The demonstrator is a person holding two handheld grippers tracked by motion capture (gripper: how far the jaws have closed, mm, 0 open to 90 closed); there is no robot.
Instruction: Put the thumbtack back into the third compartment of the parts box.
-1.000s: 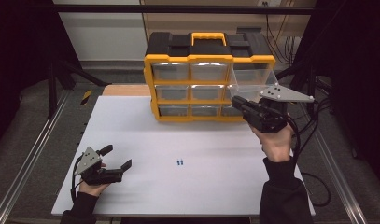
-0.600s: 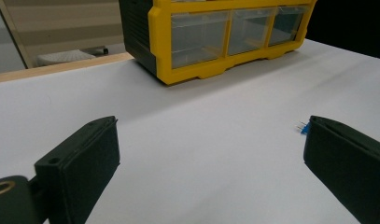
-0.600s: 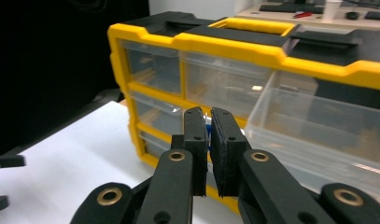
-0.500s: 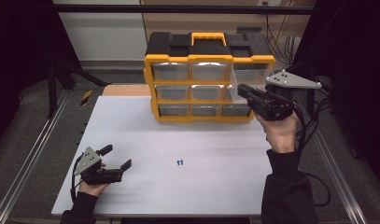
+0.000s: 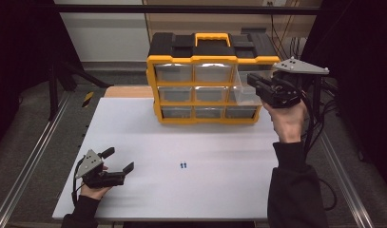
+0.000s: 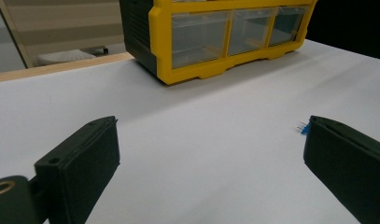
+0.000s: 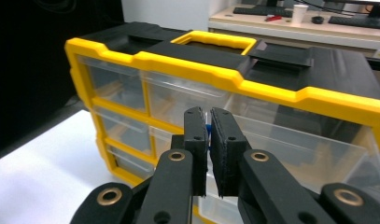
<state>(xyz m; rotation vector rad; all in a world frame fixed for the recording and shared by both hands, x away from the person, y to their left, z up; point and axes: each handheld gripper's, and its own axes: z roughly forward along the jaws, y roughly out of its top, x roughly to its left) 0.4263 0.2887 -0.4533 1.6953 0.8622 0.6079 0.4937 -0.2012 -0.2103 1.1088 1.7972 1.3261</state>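
Risen since a second ago: right tool (image 5: 256, 83) now level with organizer's (image 5: 208, 78) top row, beside a pulled-out clear drawer (image 5: 245, 92). Left tool (image 5: 119, 160) resting on desk (image 5: 219, 156), wide open, empty; blue part (image 5: 183, 165) lying to its right.

Left gripper view: blue part (image 6: 303, 128) just beside right jaw, pins pointing away.

Right gripper view: nearly closed on something small and blue (image 7: 208, 130). No readable writing.

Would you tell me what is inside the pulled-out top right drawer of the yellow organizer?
The clear drawer of the organizer looks empty through its walls. The right gripper hovers above it, pinching a small blue part; its jaws hide the drawer's middle, so I cannot rule out something there.
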